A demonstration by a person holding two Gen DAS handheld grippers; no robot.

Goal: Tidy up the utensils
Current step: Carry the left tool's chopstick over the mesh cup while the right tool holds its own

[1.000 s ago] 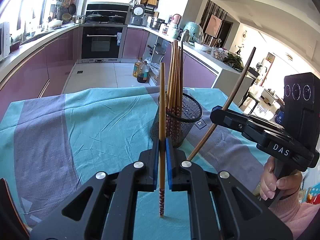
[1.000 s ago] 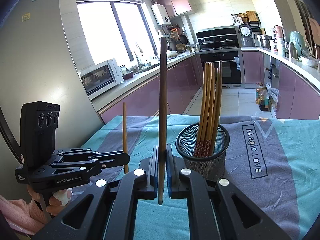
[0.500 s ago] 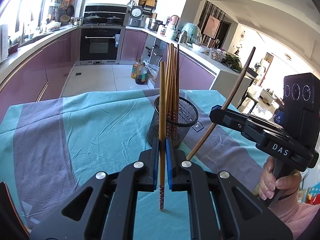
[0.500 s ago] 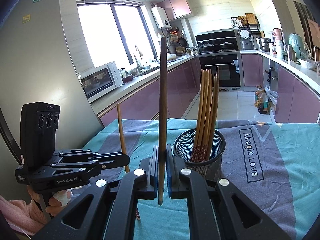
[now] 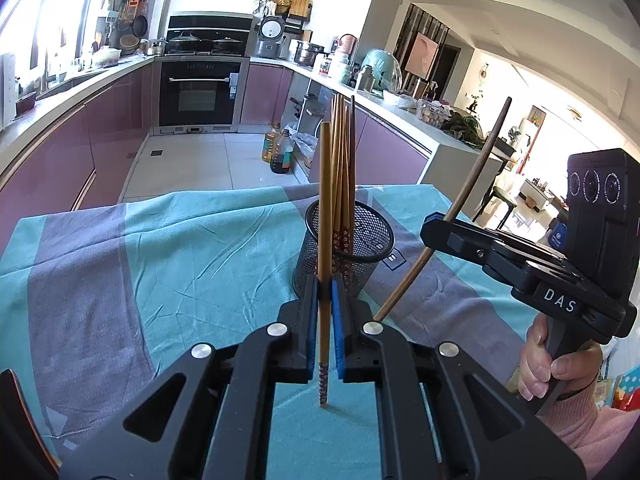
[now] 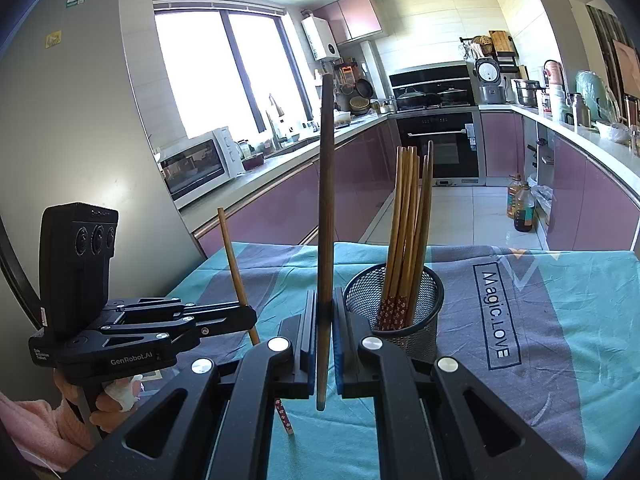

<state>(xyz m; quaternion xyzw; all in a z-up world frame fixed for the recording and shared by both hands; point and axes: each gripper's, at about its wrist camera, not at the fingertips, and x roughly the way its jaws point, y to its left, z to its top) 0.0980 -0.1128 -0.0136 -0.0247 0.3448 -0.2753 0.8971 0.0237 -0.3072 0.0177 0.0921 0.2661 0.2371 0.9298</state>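
Utensils here are chopsticks, and most stand bundled in a black mesh holder (image 5: 345, 249) on a teal and grey tablecloth (image 5: 172, 264) that covers the whole table; the cloth's far edge drops toward the tiled kitchen floor at twelve o'clock. In the left wrist view the cloth from nine to eleven o'clock is bare. Purple cabinets and a built-in oven (image 5: 198, 94) line the room behind.

The bundle in the holder is too tightly packed to count exactly. Two more sticks are outside it. The left gripper (image 5: 324, 324) is clenched on one light bamboo chopstick (image 5: 325, 208), upright, its patterned tip down near the cloth, just in front of the holder. The right gripper (image 6: 324, 344) is clamped on one darker chopstick (image 6: 325, 184), beside the holder at its nine o'clock.
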